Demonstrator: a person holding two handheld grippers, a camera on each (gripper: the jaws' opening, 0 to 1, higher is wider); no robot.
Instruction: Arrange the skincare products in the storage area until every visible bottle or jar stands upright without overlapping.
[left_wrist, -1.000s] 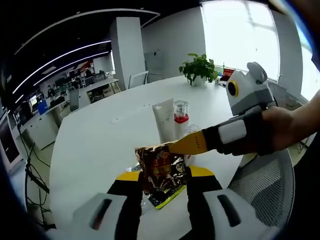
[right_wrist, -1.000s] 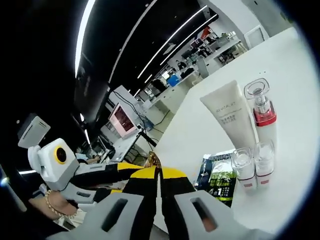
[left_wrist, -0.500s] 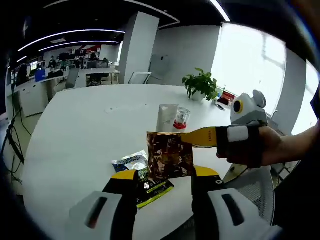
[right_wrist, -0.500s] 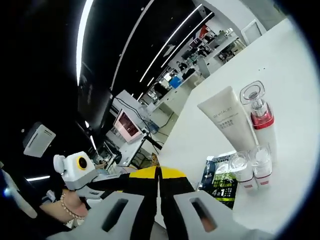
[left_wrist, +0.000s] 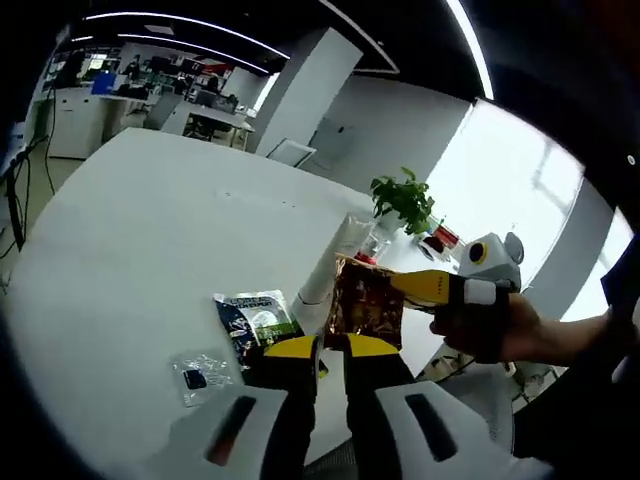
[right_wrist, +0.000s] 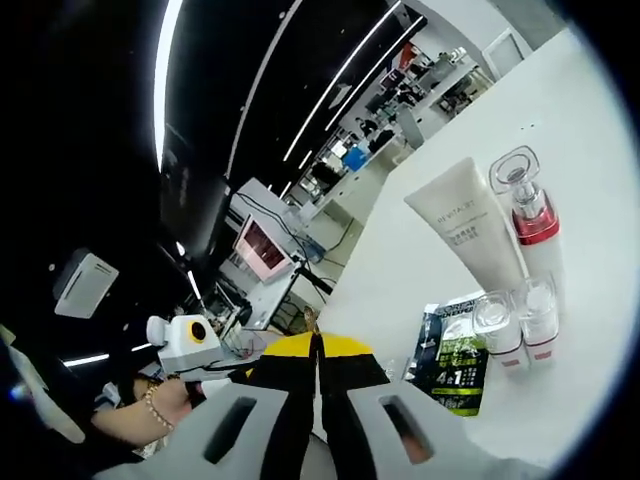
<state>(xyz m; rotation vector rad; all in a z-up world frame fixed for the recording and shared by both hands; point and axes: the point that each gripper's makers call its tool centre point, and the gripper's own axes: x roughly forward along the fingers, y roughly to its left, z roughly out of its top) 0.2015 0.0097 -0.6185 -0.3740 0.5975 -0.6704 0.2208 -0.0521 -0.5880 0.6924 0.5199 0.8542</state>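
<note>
Fingers, right gripper (right_wrist: 318, 352): yellow-tipped, pressed together on the top edge of a crinkled gold-brown foil sachet (left_wrist: 366, 305); seen in the left gripper view, that gripper (left_wrist: 395, 282) enters from the right, carried by a person's hand (left_wrist: 487, 320) in a black strap.

Fingers, left gripper (left_wrist: 320, 350): yellow-tipped, nearly closed with a narrow gap between them, nothing gripped; they sit just below the sachet's lower edge.

Gold-brown foil sachet: hanging in the air above the near edge of the round white desk (left_wrist: 130, 230), long axis roughly upright, flat face toward the left gripper view.

White squeeze tube with grey lettering (right_wrist: 470, 230): standing on the desk cap-down, long axis upright and leaning slightly, crimped end uppermost.

White pump bottle with red band and clear faceted cap (right_wrist: 530, 225): upright, just beside the tube.

Two small white bottles with clear caps (right_wrist: 518, 322): upright, side by side, in front of the pump bottle and touching or nearly touching each other.

Dark blue and green printed sachet (right_wrist: 452, 355): lying flat on the desk beside the small bottles; contents not visible.

Small clear plastic packet with a dark item inside (left_wrist: 201, 376): lying flat near the desk edge.

Green potted plant (left_wrist: 404, 200): at the far side of the desk.
</note>
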